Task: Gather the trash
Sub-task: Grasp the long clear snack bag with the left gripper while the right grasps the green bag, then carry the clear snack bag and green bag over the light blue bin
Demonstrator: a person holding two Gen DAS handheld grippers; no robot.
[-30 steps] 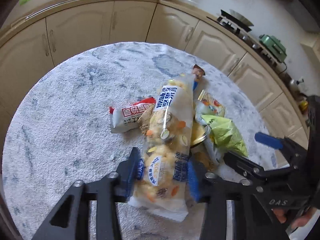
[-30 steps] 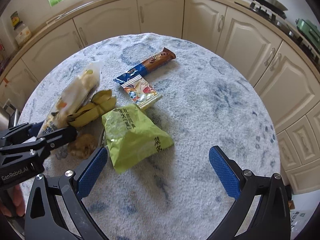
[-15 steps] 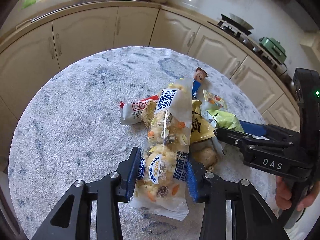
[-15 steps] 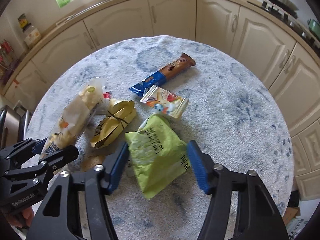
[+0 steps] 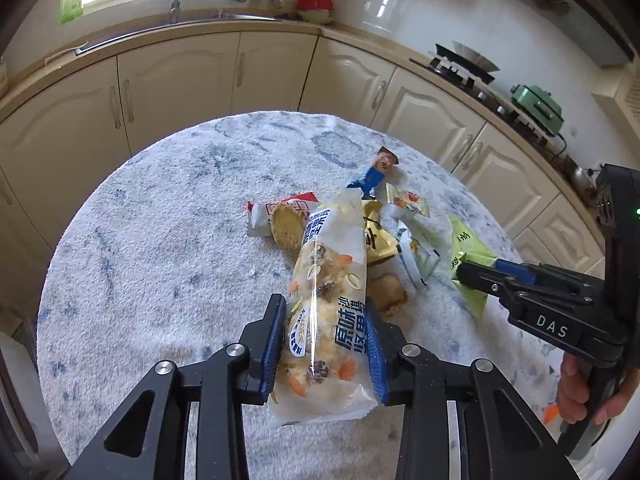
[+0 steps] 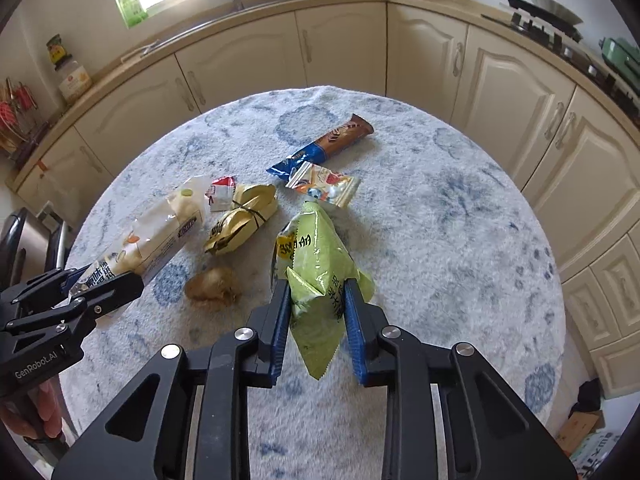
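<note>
Starting on the left, we've got the left gripper [image 5: 325, 344] with its jaws closing in on the long clear snack bag [image 5: 328, 280]. The blue pads press both sides of the bag's near end, and its far end tilts out over the other trash. Just past it we see a red-and-white wrapper [image 5: 272, 216], a round biscuit [image 5: 286, 228], a crumpled gold wrapper [image 6: 242, 218] and a brownish crumb lump [image 6: 212, 288], all lying on the fuzzy blue-and-white tabletop [image 6: 440, 240]. Further back are a blue-brown bar wrapper [image 6: 324, 146] and a small colourful sachet [image 6: 324, 184]. Over on the right, the right gripper [image 6: 316, 320] has its jaws closing too, pinching the green chip bag [image 6: 320, 276] mid-body, with the bag's top sticking up between the pads.
</note>
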